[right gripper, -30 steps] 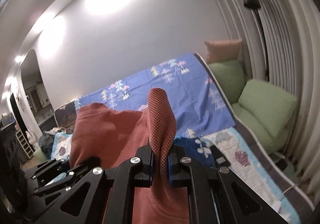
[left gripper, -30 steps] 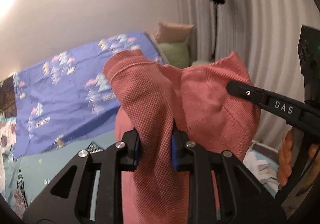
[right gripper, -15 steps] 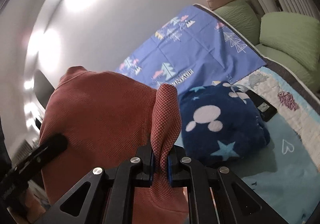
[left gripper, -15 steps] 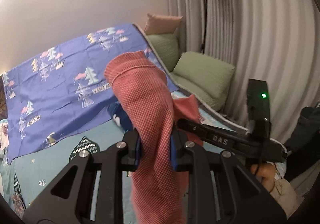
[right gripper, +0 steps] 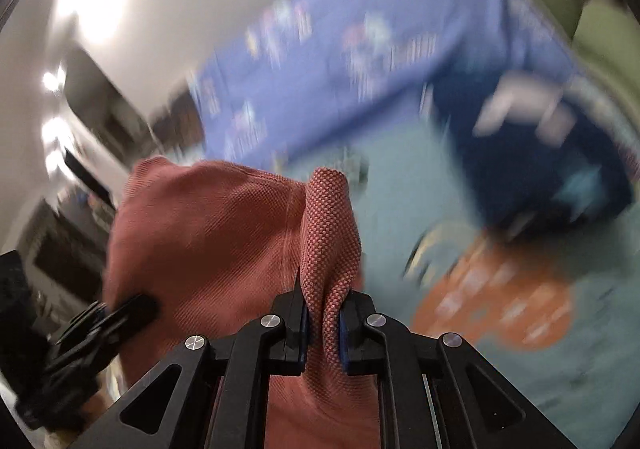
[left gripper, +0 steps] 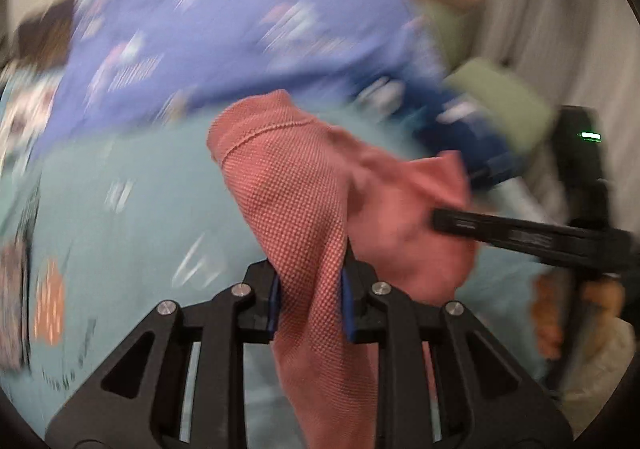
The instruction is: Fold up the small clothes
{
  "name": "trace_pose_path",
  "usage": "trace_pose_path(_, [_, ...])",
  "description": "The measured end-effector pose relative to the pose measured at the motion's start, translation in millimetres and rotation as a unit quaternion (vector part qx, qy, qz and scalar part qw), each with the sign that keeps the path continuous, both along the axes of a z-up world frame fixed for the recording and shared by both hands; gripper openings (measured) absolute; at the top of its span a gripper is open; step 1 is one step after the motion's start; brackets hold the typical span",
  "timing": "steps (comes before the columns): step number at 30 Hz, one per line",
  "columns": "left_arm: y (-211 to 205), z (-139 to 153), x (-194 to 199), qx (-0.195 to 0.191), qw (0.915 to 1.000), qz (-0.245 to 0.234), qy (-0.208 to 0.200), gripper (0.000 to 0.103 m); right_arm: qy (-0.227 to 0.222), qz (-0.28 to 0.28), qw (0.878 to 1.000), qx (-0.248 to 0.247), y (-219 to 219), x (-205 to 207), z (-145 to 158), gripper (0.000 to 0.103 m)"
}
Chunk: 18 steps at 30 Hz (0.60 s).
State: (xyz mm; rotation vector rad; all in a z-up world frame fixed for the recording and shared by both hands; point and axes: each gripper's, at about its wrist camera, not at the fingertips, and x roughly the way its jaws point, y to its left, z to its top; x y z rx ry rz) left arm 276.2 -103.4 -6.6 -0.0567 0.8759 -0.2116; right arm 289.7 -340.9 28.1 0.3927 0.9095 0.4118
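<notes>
A salmon-red knitted garment (left gripper: pixel 292 189) hangs between my two grippers above the bed. My left gripper (left gripper: pixel 310 289) is shut on a bunched fold of it, the cloth rising out of the pads and trailing down. My right gripper (right gripper: pixel 323 313) pinches another fold of the same garment (right gripper: pixel 208 233); its jaws are opening slightly, with the cloth still pressed between the pads. In the left wrist view the right gripper (left gripper: pixel 444 219) reaches in from the right against the cloth. The right wrist view shows the left gripper (right gripper: pixel 132 309) at the lower left.
Below lies a teal bedspread (left gripper: pixel 132 217) with small prints and an orange patch (right gripper: pixel 500 305). A purple-blue sheet with tree prints (left gripper: pixel 224 37) covers the far side. A dark blue blanket (right gripper: pixel 532 169) and green pillows (left gripper: pixel 504 101) lie to the right. Both views are motion-blurred.
Both grippers have swung down toward the bed with the garment still in them. The views now tilt onto the teal bedspread, and the garment hangs lower and closer to it.
</notes>
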Motion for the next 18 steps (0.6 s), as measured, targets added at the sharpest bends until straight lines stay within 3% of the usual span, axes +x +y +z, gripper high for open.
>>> trace_pose_path(3, [46.7,-35.5,9.6,-0.065,0.9968,0.027,0.038,0.027,0.060,0.041,0.997,-0.029,50.2,13.1,-56.8,0.013])
trace_pose_path(5, [56.4,-39.6,8.4,-0.093,0.9949,0.017,0.035,0.027,0.059,0.047,0.997,-0.031,64.3,12.8,-68.0,0.018])
trace_pose_path(7, [51.1,-39.6,3.7,-0.078,0.9967,0.002,0.020,0.028,0.054,0.044,0.997,-0.033,63.7,13.2,-66.2,0.029])
trace_pose_path(9, [47.5,-40.1,1.4,-0.068,0.9976,-0.005,0.011,0.029,0.048,0.042,0.997,-0.045,56.9,14.5,-59.3,0.047])
trace_pose_path(13, [58.2,-46.2,3.8,-0.093,0.9955,-0.001,0.015,0.032,0.035,0.047,0.997,-0.052,37.0,21.5,-50.3,0.073])
trace_pose_path(16, [66.3,-54.7,3.9,-0.105,0.9942,0.003,0.023,0.043,0.069,0.078,0.995,0.001,32.4,36.9,-61.7,0.076])
trace_pose_path(18, [71.9,-58.8,5.3,-0.110,0.9937,0.007,0.024,0.056,0.111,0.100,0.988,0.033,39.1,55.3,-77.4,0.076])
